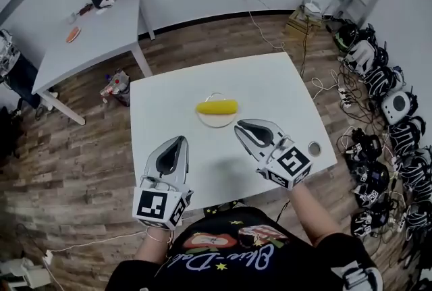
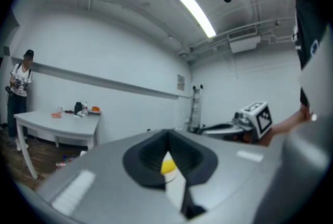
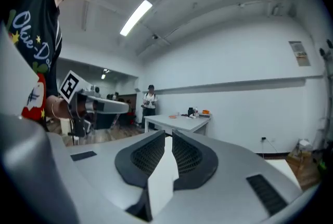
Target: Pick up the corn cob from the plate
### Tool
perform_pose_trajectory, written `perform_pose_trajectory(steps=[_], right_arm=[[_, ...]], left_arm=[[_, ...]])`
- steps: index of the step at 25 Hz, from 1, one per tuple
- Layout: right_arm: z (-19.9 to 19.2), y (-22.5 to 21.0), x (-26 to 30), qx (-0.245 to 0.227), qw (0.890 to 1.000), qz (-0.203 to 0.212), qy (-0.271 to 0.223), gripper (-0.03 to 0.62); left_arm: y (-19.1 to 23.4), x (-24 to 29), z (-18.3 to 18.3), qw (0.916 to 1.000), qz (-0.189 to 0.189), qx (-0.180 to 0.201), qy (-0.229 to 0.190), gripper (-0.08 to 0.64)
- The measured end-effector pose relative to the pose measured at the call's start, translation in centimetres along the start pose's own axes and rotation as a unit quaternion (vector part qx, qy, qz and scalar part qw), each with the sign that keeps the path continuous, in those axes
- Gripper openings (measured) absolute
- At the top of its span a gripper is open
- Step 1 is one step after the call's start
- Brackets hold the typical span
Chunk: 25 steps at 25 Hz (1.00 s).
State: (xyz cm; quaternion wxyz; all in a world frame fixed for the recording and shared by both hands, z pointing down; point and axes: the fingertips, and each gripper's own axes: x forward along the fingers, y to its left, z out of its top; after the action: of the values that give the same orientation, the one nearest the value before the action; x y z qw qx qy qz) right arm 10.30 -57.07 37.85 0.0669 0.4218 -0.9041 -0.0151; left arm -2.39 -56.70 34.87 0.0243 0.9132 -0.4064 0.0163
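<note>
A yellow corn cob (image 1: 217, 107) lies across a small white plate (image 1: 216, 120) in the middle of a white table (image 1: 175, 97). My left gripper (image 1: 179, 140) is shut and empty over the table's near left part, a little short of the plate. My right gripper (image 1: 240, 125) is shut and empty too, its tips just right of the plate's near rim. In the left gripper view a bit of the corn cob (image 2: 167, 167) shows through the slit under the closed jaws of my left gripper (image 2: 167, 137). The right gripper view shows my right gripper (image 3: 168, 137) pointing level past the table.
A second white table (image 1: 94, 33) with small items stands at the back left. Cables and several headsets (image 1: 385, 114) crowd the floor to the right. A small round disc (image 1: 314, 148) lies near the table's right edge. A person (image 3: 150, 101) stands by the far table.
</note>
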Motion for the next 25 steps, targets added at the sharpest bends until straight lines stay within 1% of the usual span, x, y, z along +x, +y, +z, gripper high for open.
perform_pose_trajectory(steps=[1,2,3,5,6,7,8,9,11,12,13,14,16,19,21,23,25], right_arm=[[-0.3,-1.0,1.5,-0.024,0.999,0.017,0.021,0.026],[-1.0,-2.1,2.9,-0.048,0.997,0.033,0.046,0.061],[-2.0,-3.0,4.4,-0.068,0.994,0.049,0.074,0.129],[-4.5,-4.3,7.4,-0.099,0.982,0.087,0.135,0.16],[-6.0,-4.7,8.8,-0.114,0.973,0.11,0.169,0.167],[-7.7,-4.9,10.0,-0.128,0.961,0.134,0.206,0.184],[-9.6,-5.1,10.9,-0.142,0.946,0.157,0.246,0.233],[-11.4,-5.5,11.7,-0.155,0.93,0.177,0.284,0.268],[-14.4,-6.3,13.0,-0.173,0.9,0.202,0.345,0.296],[-15.6,-6.6,13.6,-0.175,0.889,0.21,0.368,0.301],[-16.7,-6.8,14.1,-0.172,0.88,0.215,0.387,0.302],[-17.6,-6.9,14.6,-0.165,0.875,0.22,0.399,0.302],[-18.5,-6.8,15.5,-0.158,0.867,0.226,0.414,0.302],[-20.5,-7.4,16.2,-0.156,0.855,0.225,0.44,0.302],[-21.6,-7.5,16.5,-0.152,0.848,0.232,0.453,0.302],[-22.4,-7.6,16.7,-0.162,0.834,0.239,0.47,0.302],[-23.3,-7.5,16.8,-0.145,0.824,0.248,0.488,0.304]], left_arm=[[0.4,0.1,0.2,1.0,0.009,0.001,-0.001,-0.003],[0.9,0.2,0.4,0.9998,0.02,0.001,-0.002,-0.003],[1.3,0.3,0.5,0.9995,0.031,0.001,-0.004,-0.003],[2.3,0.7,0.4,0.9987,0.05,-0.001,-0.005,-0.003],[2.7,0.9,0.4,0.9983,0.058,-0.003,-0.004,-0.003],[3.0,1.1,0.4,0.9979,0.064,-0.006,-0.004,-0.003],[3.2,1.3,0.4,0.9976,0.068,-0.009,-0.005,-0.003],[3.4,1.4,0.5,0.9973,0.073,-0.011,-0.005,-0.003],[4.1,1.3,0.6,0.996,0.088,-0.013,-0.004,-0.003],[4.6,1.1,0.6,0.9951,0.097,-0.015,-0.002,-0.003],[5.1,0.8,0.6,0.9942,0.107,-0.016,0.0,-0.003],[5.5,0.5,0.5,0.9932,0.116,-0.016,0.002,-0.003],[6.5,-0.3,0.3,0.991,0.133,-0.017,0.006,-0.003],[7.6,-1.2,0.0,0.9876,0.155,-0.019,0.015,-0.003],[7.9,-1.6,-0.3,0.9859,0.164,-0.022,0.02,-0.003],[8.2,-1.8,-0.6,0.9847,0.17,-0.031,0.023,-0.003],[8.5,-2.2,-0.8,0.9836,0.175,-0.038,0.024,-0.003]])
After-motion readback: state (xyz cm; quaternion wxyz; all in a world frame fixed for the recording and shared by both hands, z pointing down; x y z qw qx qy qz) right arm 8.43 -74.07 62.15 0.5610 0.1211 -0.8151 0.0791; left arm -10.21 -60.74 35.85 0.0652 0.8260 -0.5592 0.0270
